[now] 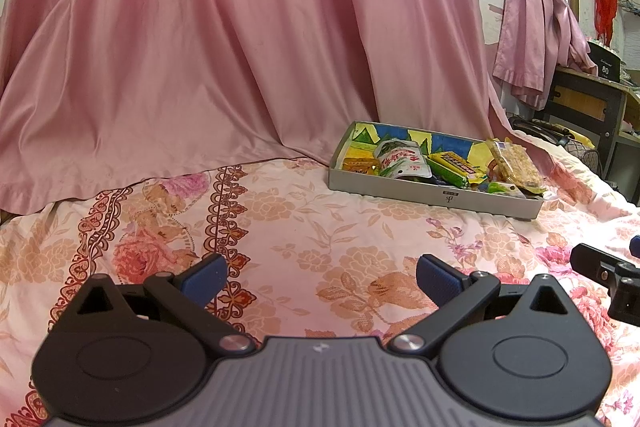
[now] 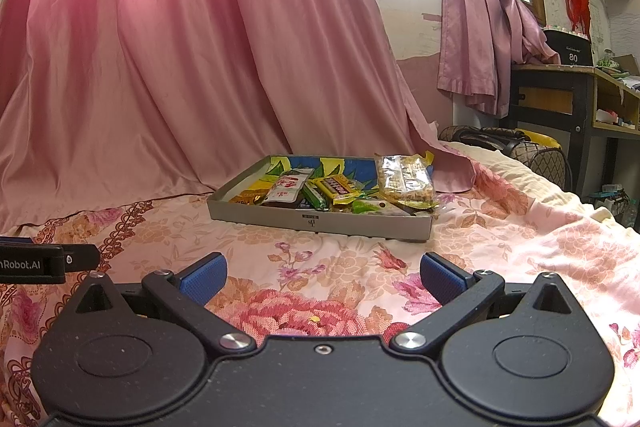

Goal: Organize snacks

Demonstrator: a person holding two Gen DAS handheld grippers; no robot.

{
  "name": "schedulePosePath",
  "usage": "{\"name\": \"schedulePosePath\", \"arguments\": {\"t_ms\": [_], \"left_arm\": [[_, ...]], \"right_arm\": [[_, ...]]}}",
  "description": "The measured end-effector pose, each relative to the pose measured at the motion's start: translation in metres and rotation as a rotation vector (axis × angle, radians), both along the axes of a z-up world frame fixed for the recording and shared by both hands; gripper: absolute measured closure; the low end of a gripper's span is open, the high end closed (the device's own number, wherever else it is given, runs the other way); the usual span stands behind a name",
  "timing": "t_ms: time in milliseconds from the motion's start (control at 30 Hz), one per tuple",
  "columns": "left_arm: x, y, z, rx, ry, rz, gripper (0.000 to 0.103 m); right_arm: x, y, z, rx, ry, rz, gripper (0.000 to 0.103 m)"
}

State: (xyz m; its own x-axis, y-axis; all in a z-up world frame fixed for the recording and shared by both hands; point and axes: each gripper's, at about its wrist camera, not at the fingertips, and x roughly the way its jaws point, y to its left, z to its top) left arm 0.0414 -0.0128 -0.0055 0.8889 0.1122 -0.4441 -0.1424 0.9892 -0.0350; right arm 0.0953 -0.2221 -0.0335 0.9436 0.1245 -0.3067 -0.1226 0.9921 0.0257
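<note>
1. The left gripper (image 1: 322,277) is hovering low over the floral bedspread (image 1: 304,227), jaws spread wide, nothing between the blue pads (image 1: 438,281).
2. The right gripper (image 2: 323,277) is hovering over the same bedspread (image 2: 320,259), jaws likewise spread and holding nothing.
3. The two grippers are sitting side by side: part of the right one is showing at the right edge of the left wrist view, and part of the left one at the left edge of the right wrist view.
4. A shallow grey box (image 1: 432,195) is lying on the bedspread toward its far edge, well apart from both grippers; in the right wrist view the box (image 2: 320,221) is lying straight ahead.
5. Snack packets are filling the box: a white pouch with red print (image 1: 402,159), a yellow bar (image 1: 452,163) beside it, and a green bar (image 2: 314,195).
6. A clear pack of grain bars (image 1: 516,163) is leaning over the right end of the box, partly above its rim; the same pack (image 2: 406,179) is showing in the right wrist view.
7. A pink curtain (image 1: 240,47) is hanging behind the box, its hem touching the bedspread's far edge.
</note>
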Motion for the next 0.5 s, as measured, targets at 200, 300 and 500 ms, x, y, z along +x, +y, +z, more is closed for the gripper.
{"name": "schedulePosePath", "arguments": {"t_ms": [200,300,500], "left_arm": [[-0.0001,0.0,0.0003,0.0,0.0,0.0,0.0],[0.0,0.0001,0.0004,0.0,0.0,0.001,0.0],[-0.0001,-0.0002,0.0002,0.0,-0.001,0.002,0.0]], "right_arm": [[0.0003,-0.0001,-0.0008,0.0,0.001,0.001,0.001],[0.0004,0.0001,-0.0007,-0.001,0.001,0.001,0.001],[0.0001,0.0,-0.0028,-0.001,0.002,0.003,0.001]]}}
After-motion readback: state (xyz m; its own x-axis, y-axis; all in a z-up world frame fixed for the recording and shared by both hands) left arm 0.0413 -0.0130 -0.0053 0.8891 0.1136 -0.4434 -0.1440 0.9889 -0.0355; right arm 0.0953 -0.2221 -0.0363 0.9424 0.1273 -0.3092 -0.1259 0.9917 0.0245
